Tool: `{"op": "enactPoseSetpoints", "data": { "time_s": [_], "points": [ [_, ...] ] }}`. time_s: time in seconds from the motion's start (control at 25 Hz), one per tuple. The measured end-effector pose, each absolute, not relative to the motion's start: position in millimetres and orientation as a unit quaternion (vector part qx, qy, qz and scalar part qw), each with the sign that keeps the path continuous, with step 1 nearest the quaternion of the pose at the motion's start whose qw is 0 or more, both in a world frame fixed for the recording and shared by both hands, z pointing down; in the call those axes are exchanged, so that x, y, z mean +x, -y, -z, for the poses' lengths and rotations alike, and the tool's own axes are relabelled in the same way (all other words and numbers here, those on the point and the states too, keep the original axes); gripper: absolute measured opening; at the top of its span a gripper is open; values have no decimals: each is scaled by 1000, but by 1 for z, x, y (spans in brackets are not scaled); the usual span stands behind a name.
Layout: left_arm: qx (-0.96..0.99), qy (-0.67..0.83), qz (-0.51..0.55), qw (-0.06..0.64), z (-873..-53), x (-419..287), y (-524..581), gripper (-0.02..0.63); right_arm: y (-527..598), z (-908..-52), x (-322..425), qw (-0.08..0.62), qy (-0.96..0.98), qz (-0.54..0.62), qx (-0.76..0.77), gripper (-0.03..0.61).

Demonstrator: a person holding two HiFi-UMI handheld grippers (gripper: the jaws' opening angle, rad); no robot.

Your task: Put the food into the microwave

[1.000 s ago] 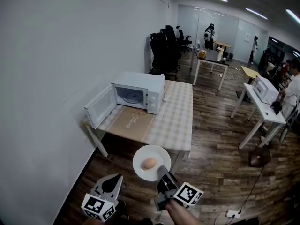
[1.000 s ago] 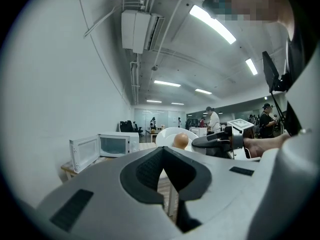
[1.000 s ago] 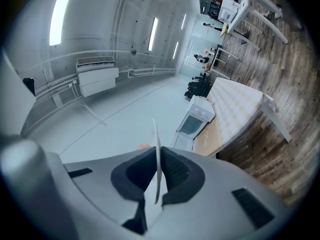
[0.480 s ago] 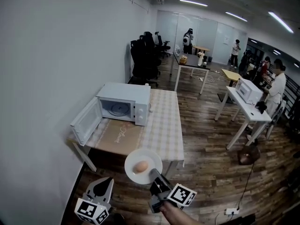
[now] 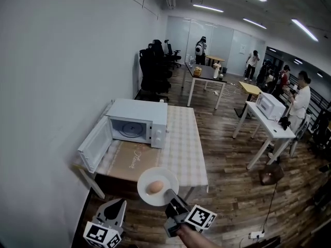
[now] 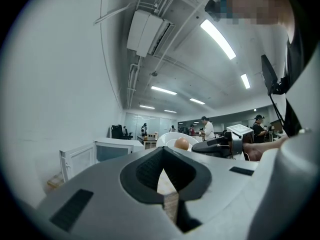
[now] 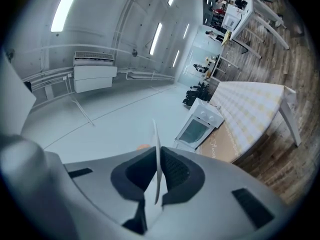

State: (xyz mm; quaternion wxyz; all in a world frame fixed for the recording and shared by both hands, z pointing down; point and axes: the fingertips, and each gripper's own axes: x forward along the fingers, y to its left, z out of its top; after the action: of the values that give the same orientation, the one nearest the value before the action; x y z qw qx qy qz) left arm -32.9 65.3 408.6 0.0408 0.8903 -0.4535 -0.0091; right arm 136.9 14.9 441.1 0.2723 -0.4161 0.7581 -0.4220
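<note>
Head view: the plate [image 5: 168, 180] with the egg [image 5: 154, 187] is pinched by the right tool [image 5: 170, 196]; the left tool [image 5: 118, 204] is pressed together, empty. The open microwave [image 5: 137, 124] is not yet reached.

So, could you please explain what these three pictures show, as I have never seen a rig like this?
There is no robot here: a person holds a hand-held gripper in each hand. The wide picture comes from a camera on the person's head, the other two from a camera on each tool. The right hand-held gripper is clamped on the rim of a white plate carrying an egg. The left hand-held gripper is shut and empty. On a table stands a microwave, its door open.
</note>
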Motion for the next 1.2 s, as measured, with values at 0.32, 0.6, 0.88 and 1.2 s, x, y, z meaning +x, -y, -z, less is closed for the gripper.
{"op": "enactPoseSetpoints", "data": {
  "time_s": [0.32, 0.6, 0.88, 1.2],
  "points": [
    [900, 433, 23, 37, -403, -68, -34, 8, 12, -436, 100, 279, -753, 410, -433, 26],
    [909, 414, 28, 25, -395, -90, -21, 8, 25, -430, 71, 293, -747, 408, -434, 26],
    [911, 408, 34, 40, -398, -99, -1, 8, 45, -429, 61, 285, -750, 406, -438, 26],
    [908, 415, 26, 39, -406, -94, 60, 8, 111, -438, 60, 281, -764, 401, -421, 26]
  ]
}}
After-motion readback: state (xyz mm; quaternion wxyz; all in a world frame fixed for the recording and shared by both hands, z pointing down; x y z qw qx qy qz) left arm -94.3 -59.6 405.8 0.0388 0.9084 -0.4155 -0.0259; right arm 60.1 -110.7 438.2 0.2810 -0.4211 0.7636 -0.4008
